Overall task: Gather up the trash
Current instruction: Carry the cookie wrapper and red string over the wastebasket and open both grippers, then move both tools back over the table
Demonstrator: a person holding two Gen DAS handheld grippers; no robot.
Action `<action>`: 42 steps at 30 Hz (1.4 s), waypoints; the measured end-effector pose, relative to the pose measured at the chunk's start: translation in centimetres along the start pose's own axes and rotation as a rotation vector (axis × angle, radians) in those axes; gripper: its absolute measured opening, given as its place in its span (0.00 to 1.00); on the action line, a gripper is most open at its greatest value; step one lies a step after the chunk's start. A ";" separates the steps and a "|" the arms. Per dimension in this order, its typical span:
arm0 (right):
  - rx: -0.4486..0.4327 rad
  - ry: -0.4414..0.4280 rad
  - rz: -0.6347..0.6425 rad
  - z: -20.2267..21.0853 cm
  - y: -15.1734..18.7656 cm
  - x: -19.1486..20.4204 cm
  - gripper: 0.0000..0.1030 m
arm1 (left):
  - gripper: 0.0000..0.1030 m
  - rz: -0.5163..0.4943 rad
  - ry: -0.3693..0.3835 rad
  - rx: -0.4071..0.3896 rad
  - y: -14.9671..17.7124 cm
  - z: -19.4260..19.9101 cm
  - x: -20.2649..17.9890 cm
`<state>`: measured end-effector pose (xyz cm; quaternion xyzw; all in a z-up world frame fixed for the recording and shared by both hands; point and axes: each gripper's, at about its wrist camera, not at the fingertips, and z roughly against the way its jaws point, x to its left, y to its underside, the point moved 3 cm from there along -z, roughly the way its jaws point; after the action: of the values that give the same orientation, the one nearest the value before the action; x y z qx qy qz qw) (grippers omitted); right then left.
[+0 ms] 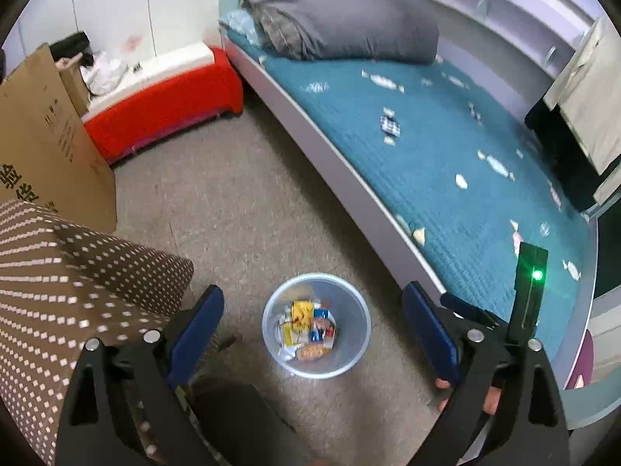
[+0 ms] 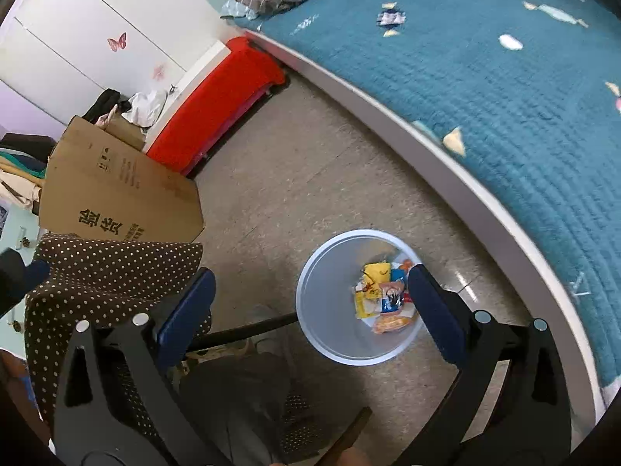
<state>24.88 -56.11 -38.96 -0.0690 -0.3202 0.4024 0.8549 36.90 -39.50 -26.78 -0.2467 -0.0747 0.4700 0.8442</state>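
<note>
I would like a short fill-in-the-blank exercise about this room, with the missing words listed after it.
1. The colourful wrappers lie inside the round ____ on the floor.
2. The bed cover is ____ in colour.
3. The low bench beside the bed is covered in ____ cloth.
4. Both the left gripper and right gripper are ____.

Missing words: bin; blue; red; open

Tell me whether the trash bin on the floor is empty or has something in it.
Not empty. The bin stands upright on the floor, and colourful wrappers cover its bottom; its walls rise well above them, so it is far from full.
</note>
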 end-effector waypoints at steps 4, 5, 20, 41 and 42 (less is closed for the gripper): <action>-0.044 -0.004 0.022 2.5 -0.5 1.5 0.94 | 0.92 -0.004 0.000 -0.094 0.4 3.7 0.2; -0.059 -0.007 0.033 3.4 -0.6 2.1 0.94 | 0.92 -0.003 -0.001 -0.115 0.5 4.6 0.4; -0.198 -0.108 0.270 10.8 -1.2 16.4 0.94 | 0.93 0.041 -0.033 -0.361 2.3 16.3 7.1; -0.166 -0.255 0.660 10.2 7.1 38.2 0.94 | 0.93 0.179 -0.210 -0.496 11.7 25.8 25.0; -0.155 -0.264 0.685 9.7 7.7 39.3 0.94 | 0.93 0.183 -0.216 -0.495 12.2 25.9 25.8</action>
<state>32.58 -23.58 -14.93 -0.1844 -0.4154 0.6450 0.6143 32.51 -3.84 -12.97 -0.3994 -0.2538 0.5354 0.6996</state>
